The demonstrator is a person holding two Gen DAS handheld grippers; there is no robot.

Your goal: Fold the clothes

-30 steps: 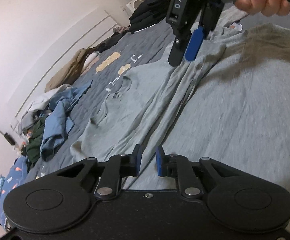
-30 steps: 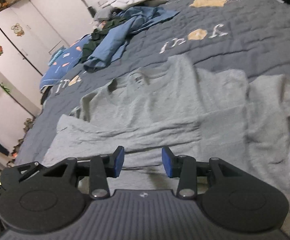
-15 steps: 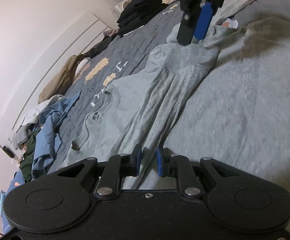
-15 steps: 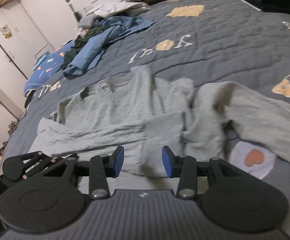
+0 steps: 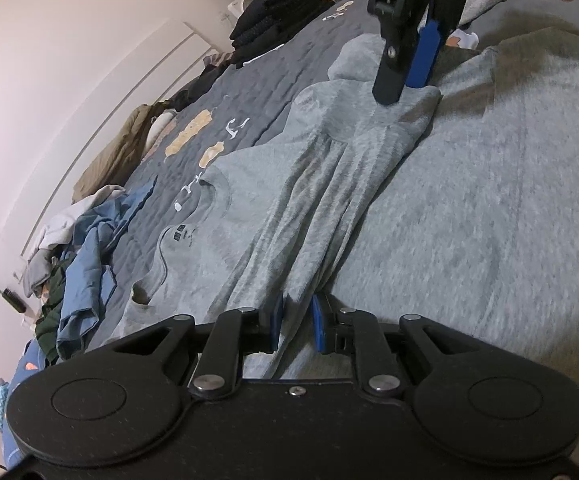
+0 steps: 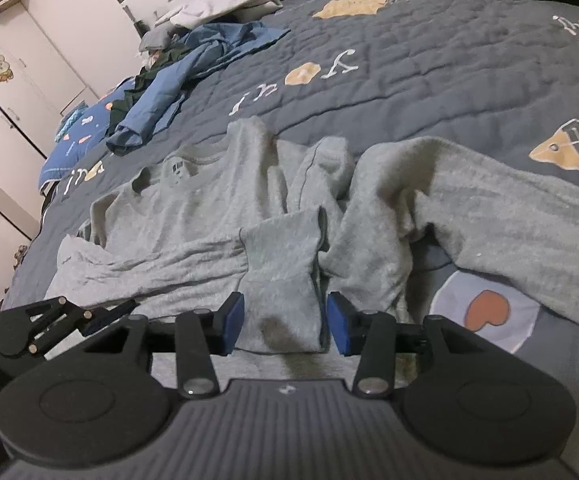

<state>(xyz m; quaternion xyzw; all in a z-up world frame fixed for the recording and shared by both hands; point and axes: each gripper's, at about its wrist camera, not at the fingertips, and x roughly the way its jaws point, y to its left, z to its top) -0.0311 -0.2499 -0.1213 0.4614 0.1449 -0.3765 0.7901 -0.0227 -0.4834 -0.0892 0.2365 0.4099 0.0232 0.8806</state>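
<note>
Two tongs worked one grey knit sweatshirt (image 5: pixel 249 208) spread on the dark grey quilted bedspread (image 6: pixel 429 64). We noted the left tongs (image 5: pixel 295 322) narrow, pinching a bunched fold of the sweatshirt. We saw the right tongs (image 6: pixel 285 322) half-wide, jaws just opening, the folded sleeve cuff (image 6: pixel 283 276) lying loose between them.

A sweatshirt (image 6: pixel 193 216) lies spread on the bed (image 6: pixel 429 80), its sleeve (image 6: pixel 285 264) running between the right tool's (image 6: pixel 285 322) fingers. Beyond it, to the left, sits a clothes heap (image 6: pixel 177 80). The left tool (image 6: pixel 49 328) lies left of the right one.
</note>
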